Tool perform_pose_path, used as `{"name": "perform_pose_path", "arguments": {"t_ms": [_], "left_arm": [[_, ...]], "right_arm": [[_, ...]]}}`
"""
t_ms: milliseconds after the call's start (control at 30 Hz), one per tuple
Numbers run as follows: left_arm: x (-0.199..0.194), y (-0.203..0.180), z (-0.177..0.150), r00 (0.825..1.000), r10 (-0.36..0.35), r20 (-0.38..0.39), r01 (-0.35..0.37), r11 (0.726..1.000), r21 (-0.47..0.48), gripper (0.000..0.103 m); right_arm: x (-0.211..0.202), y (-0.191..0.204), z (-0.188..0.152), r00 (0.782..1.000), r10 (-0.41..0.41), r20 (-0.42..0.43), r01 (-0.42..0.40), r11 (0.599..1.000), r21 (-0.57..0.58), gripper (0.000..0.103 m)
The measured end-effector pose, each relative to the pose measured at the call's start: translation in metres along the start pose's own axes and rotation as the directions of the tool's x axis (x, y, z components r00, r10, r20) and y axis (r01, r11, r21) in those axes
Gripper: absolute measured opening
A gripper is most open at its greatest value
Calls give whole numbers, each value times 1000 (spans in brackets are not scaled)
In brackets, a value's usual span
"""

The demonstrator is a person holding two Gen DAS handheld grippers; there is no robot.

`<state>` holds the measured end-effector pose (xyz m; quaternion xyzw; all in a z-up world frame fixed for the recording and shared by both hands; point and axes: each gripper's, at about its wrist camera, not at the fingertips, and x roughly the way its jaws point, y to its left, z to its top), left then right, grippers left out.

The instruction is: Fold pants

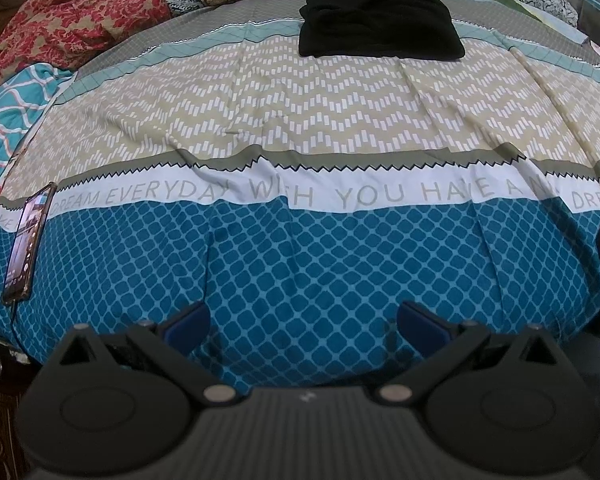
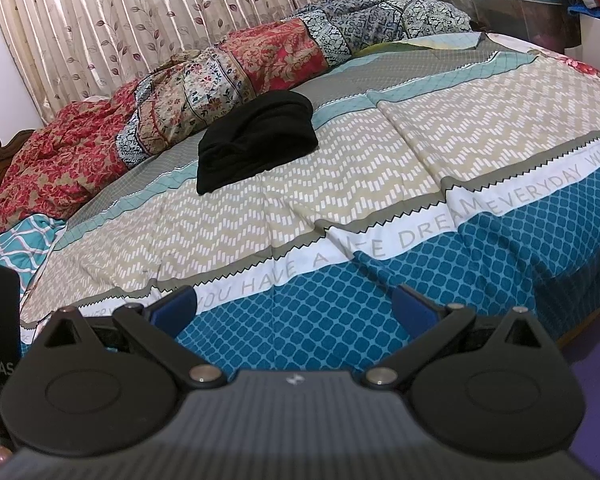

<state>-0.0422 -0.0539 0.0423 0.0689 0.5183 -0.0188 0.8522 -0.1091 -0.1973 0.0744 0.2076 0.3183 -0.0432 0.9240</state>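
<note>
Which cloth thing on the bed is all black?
The folded pants, lying on the bedsheet. They are plain black; the blankets behind them are red, cream and blue with flowery patterns.

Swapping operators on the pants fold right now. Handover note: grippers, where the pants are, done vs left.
Left gripper: open, empty, over the blue-patterned near edge of the bedspread.
Right gripper: open, empty, also at the near edge.
Black pants: a compact bundle on the far side of the bed, just short of the patchwork quilt; neither gripper touches them.
Phone lies at the left edge of the bed, out of the way.
Done: the pants look already folded up, though I cannot tell how neatly.
Left: check the fold; redo it if loose.
</note>
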Motion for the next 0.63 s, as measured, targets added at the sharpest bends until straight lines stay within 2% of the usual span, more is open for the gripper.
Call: {"name": "perform_pose_path", "arguments": {"t_ms": [400,633], "left_arm": [[1,-1,0,1000,-9,-3,10,1000,9,103],[-7,-4,3,999,-21,39,20,999,29,103]], "right_arm": [[0,0,0,1000,1,-1,-1,1000,0,103],[-1,1,-1,1000,-2,7,2,1000,-6,103]]}}
